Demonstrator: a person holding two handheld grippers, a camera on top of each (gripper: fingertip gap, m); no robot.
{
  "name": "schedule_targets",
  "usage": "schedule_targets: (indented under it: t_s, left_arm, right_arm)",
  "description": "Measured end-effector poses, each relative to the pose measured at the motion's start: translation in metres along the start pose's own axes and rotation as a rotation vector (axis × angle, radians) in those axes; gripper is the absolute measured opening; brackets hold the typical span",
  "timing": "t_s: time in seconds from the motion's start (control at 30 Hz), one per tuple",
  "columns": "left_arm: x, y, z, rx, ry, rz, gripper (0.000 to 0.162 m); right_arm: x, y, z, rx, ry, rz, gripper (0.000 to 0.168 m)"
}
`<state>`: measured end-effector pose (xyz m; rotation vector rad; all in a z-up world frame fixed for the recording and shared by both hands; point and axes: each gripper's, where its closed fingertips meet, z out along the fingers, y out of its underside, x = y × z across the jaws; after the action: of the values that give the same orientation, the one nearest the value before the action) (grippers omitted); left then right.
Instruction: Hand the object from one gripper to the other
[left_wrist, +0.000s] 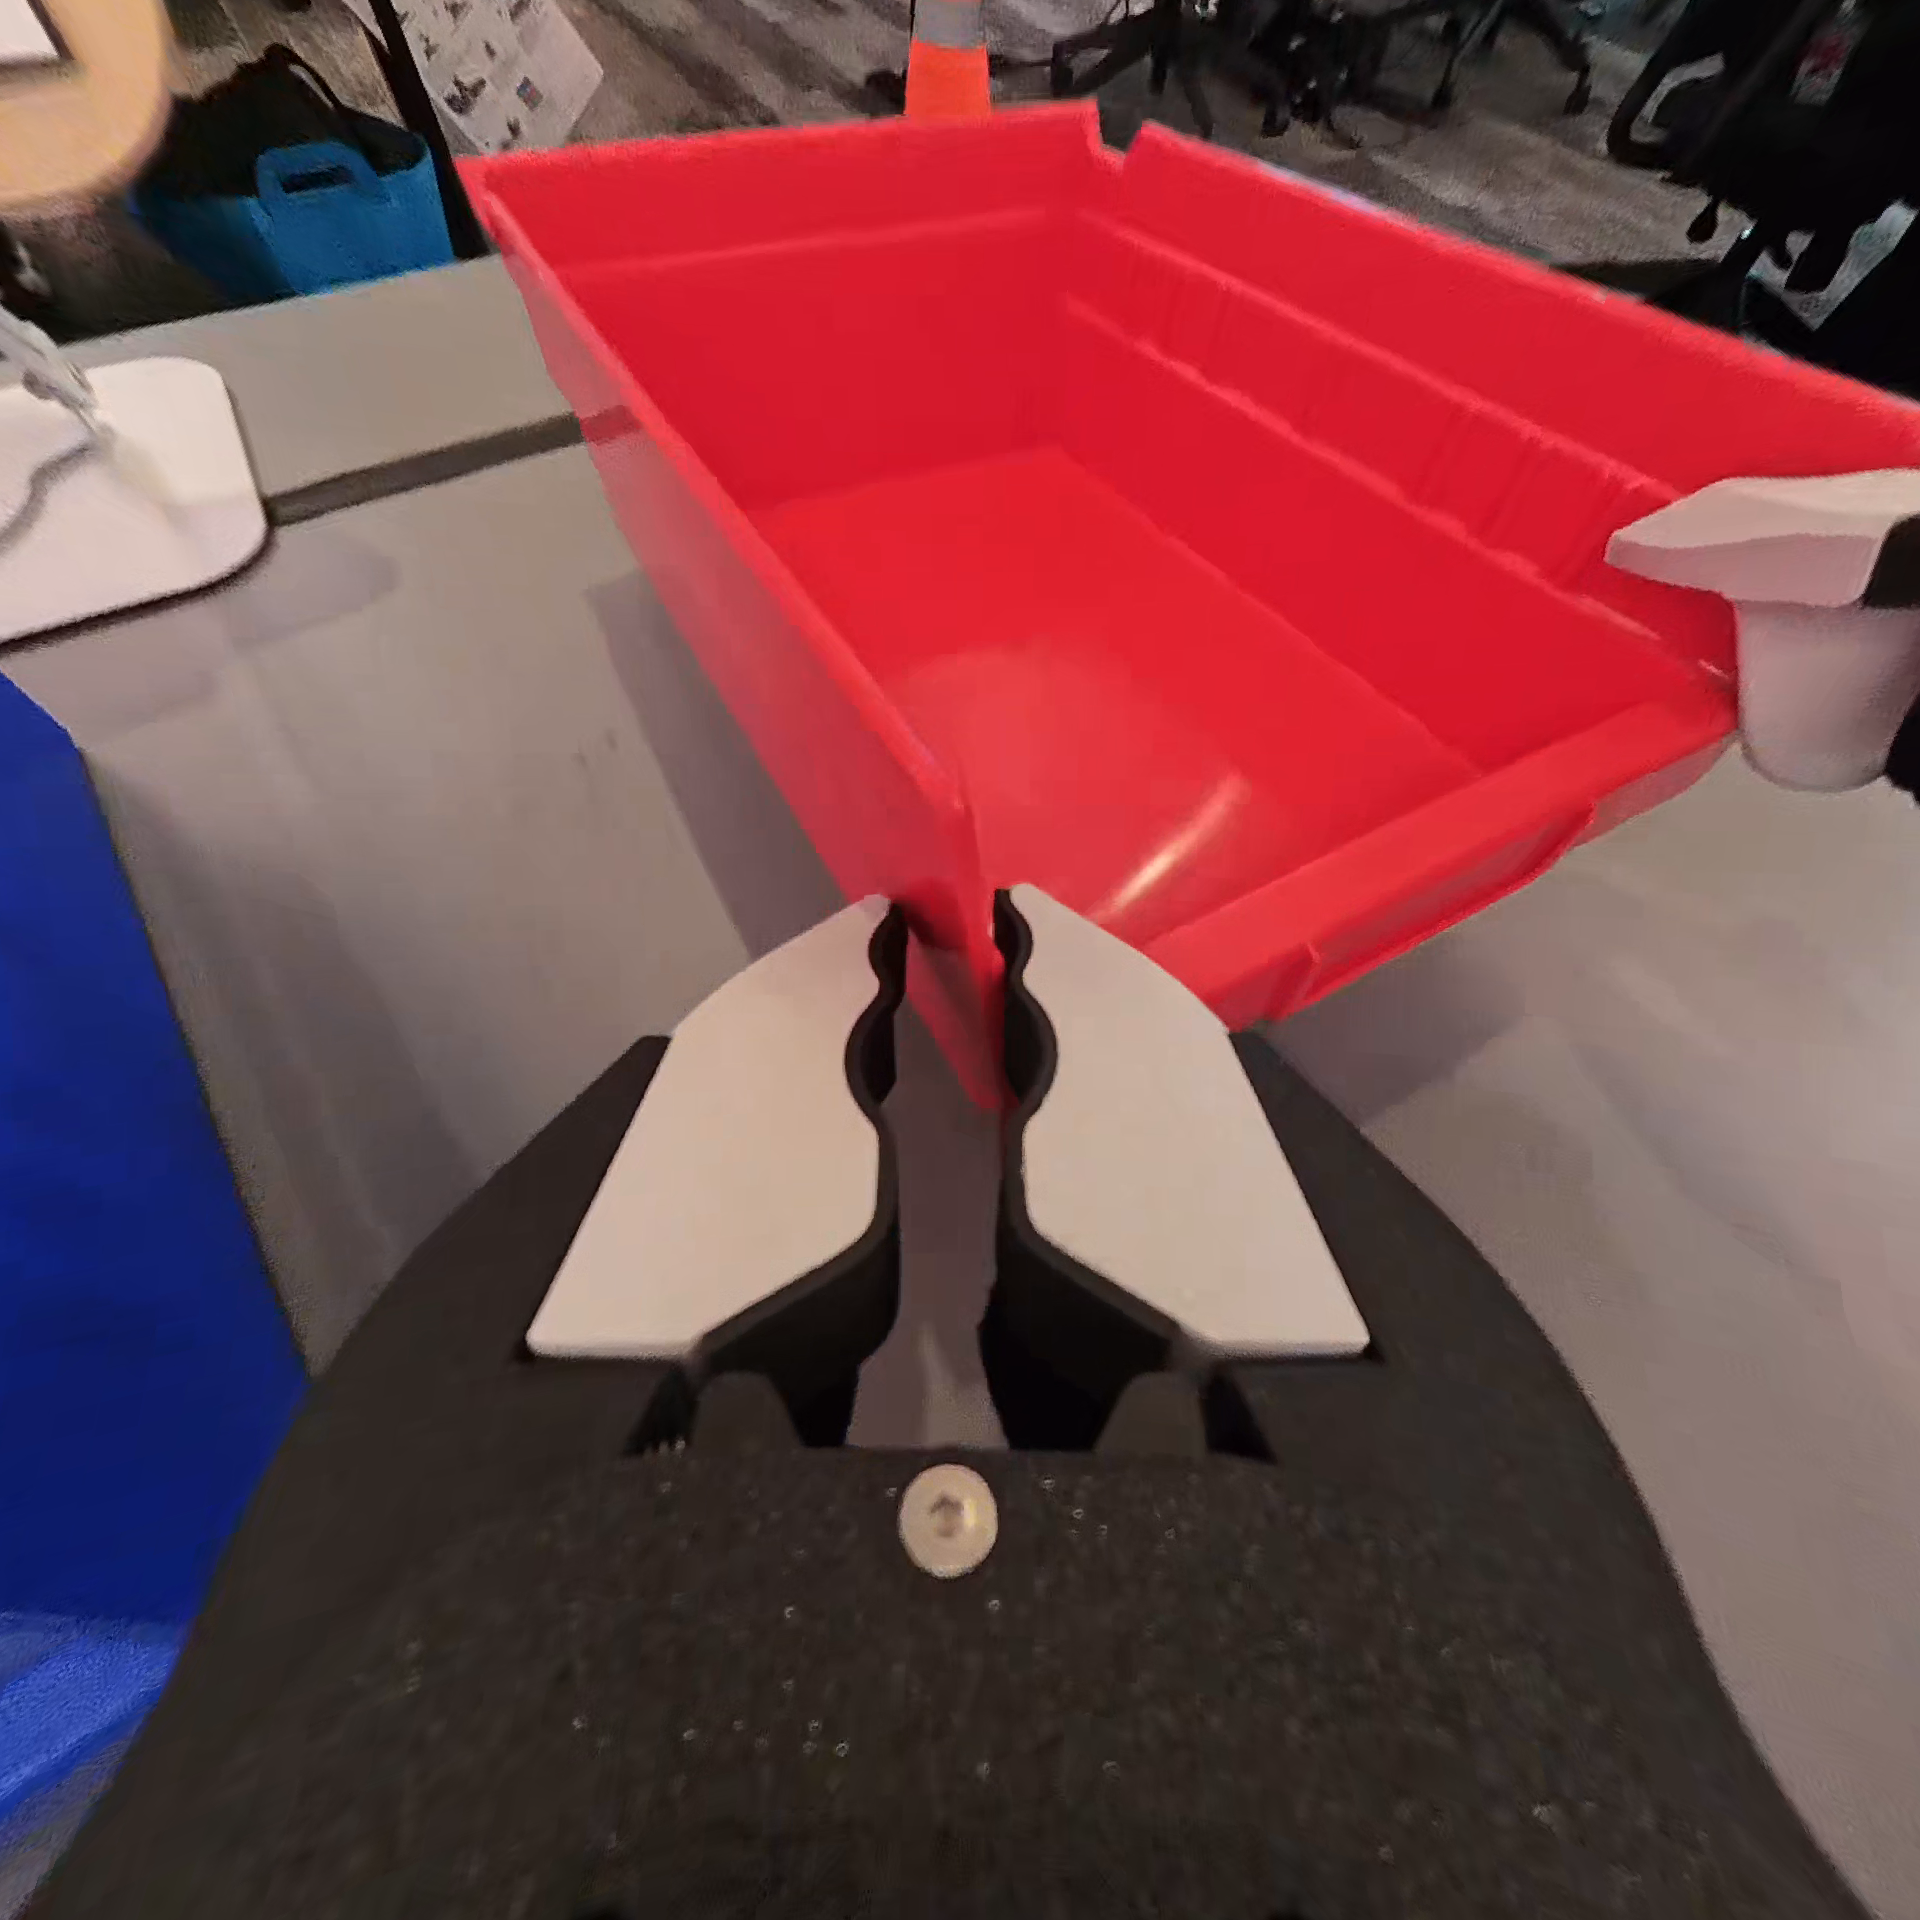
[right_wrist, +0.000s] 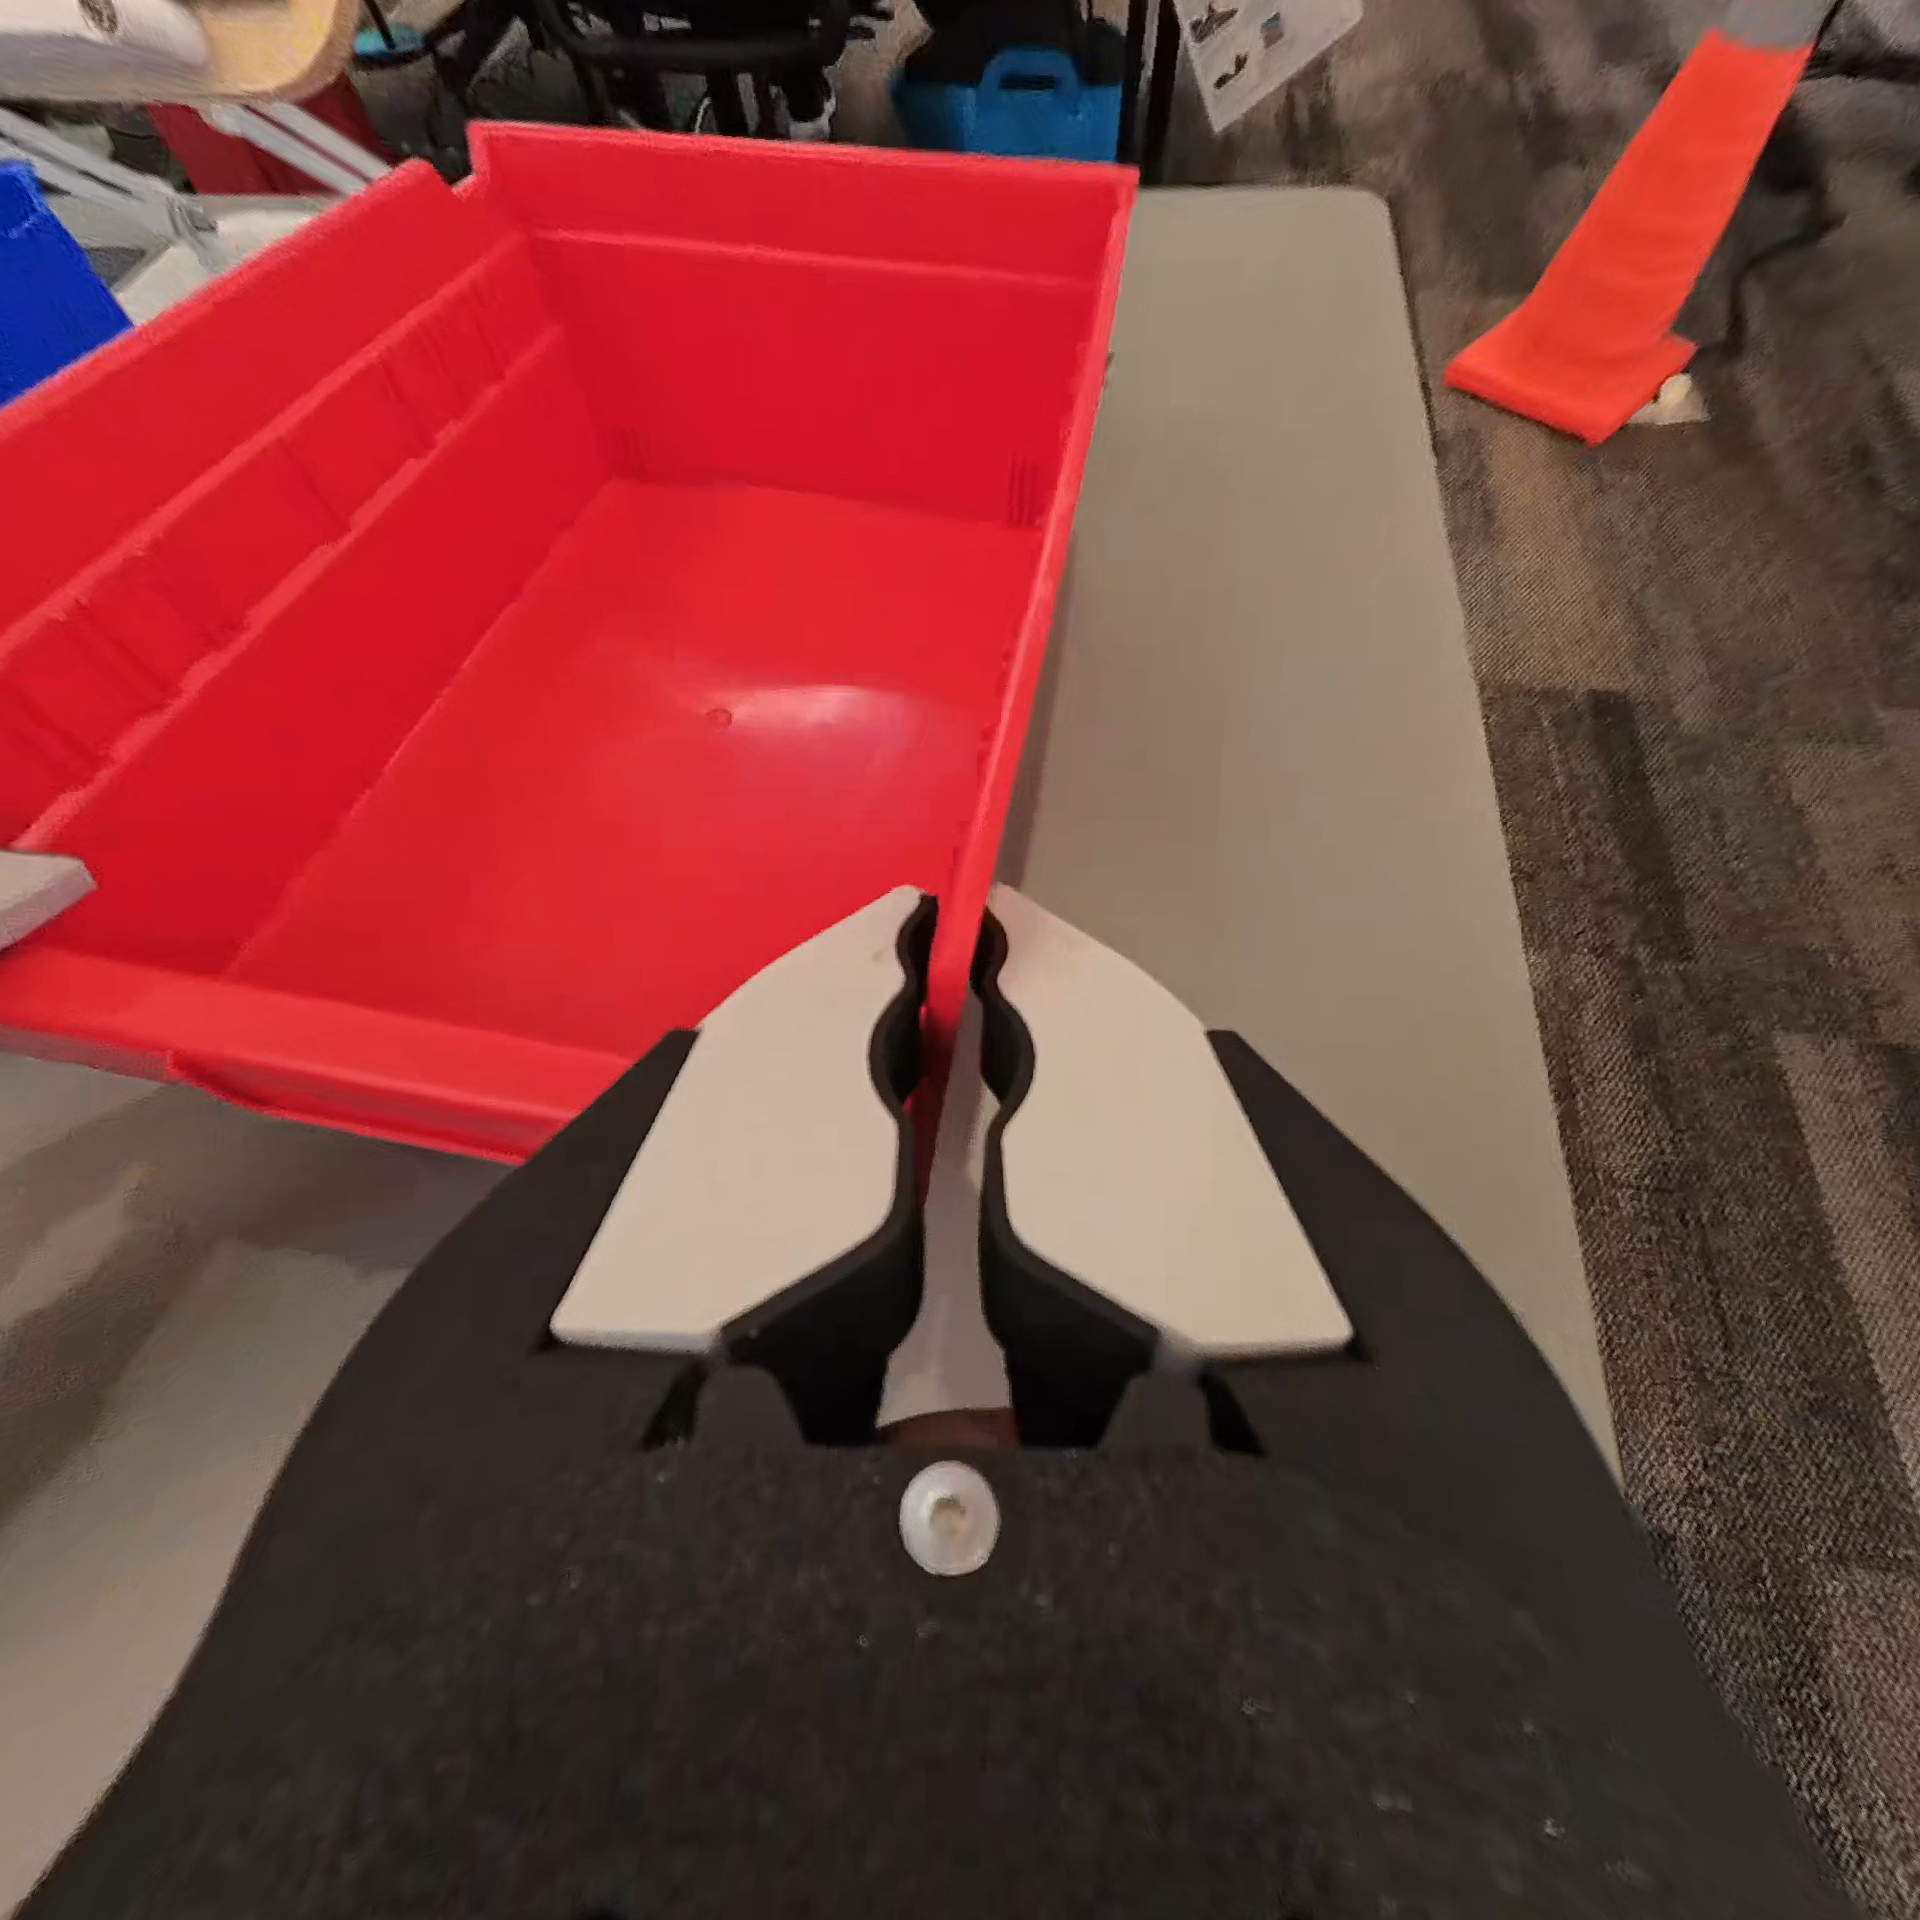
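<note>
A large empty red plastic bin (left_wrist: 1091, 343) is held above the grey table (left_wrist: 436, 831). My left gripper (left_wrist: 948, 914) is shut on the bin's near left corner wall. My right gripper (right_wrist: 956, 914) is shut on the bin's near right side wall (right_wrist: 1039, 623). In the left wrist view the right gripper's fingers (left_wrist: 1766, 551) show at the right edge, clamped on the bin rim. In the right wrist view a tip of the left gripper (right_wrist: 36, 894) shows at the left edge on the bin rim. The bin holds nothing.
A blue bin (left_wrist: 114, 1195) stands at the left on the table. A white stand base (left_wrist: 135, 488) sits at the far left. An orange cone (right_wrist: 1621, 249) lies on the carpet (right_wrist: 1714, 831) right of the table edge. A blue tote (right_wrist: 1013, 99) and chairs stand behind.
</note>
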<state>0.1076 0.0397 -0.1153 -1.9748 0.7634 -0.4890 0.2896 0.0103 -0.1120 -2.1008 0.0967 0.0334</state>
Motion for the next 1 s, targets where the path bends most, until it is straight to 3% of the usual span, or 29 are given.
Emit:
schedule_targets:
  t_s: [0.17,0.47,0.53,0.6,0.7,0.83,0.9,1.0]
  left_arm:
    - [0.015,0.035,0.006,-0.058,0.073,-0.016,0.018]
    - [0.033,0.046,-0.015,-0.134,0.239,-0.016,0.025]
    - [0.036,0.045,-0.023,-0.133,0.275,-0.011,0.028]
    - [0.033,0.027,-0.042,-0.055,0.333,-0.051,0.054]
    - [0.0,-0.014,-0.092,0.101,0.364,-0.072,0.07]
    - [-0.089,-0.047,-0.165,0.22,0.265,-0.099,0.077]
    - [-0.15,-0.041,-0.189,0.224,0.109,-0.102,0.079]
    - [-0.242,-0.005,-0.205,0.198,-0.191,-0.1,0.079]
  right_arm:
    - [0.007,0.03,0.003,-0.159,0.048,-0.012,0.004]
    - [0.005,0.052,-0.026,-0.405,0.115,-0.124,0.006]
    - [0.009,0.056,-0.032,-0.458,0.159,-0.195,0.015]
    - [0.015,0.047,-0.044,-0.478,0.23,-0.284,0.029]
    - [0.003,0.008,-0.064,-0.392,0.288,-0.331,0.042]
    - [-0.07,-0.071,-0.075,-0.079,0.179,-0.443,0.042]
    - [-0.123,-0.105,-0.073,0.09,0.079,-0.495,0.043]
    - [-0.205,-0.133,-0.06,0.265,-0.115,-0.516,0.063]
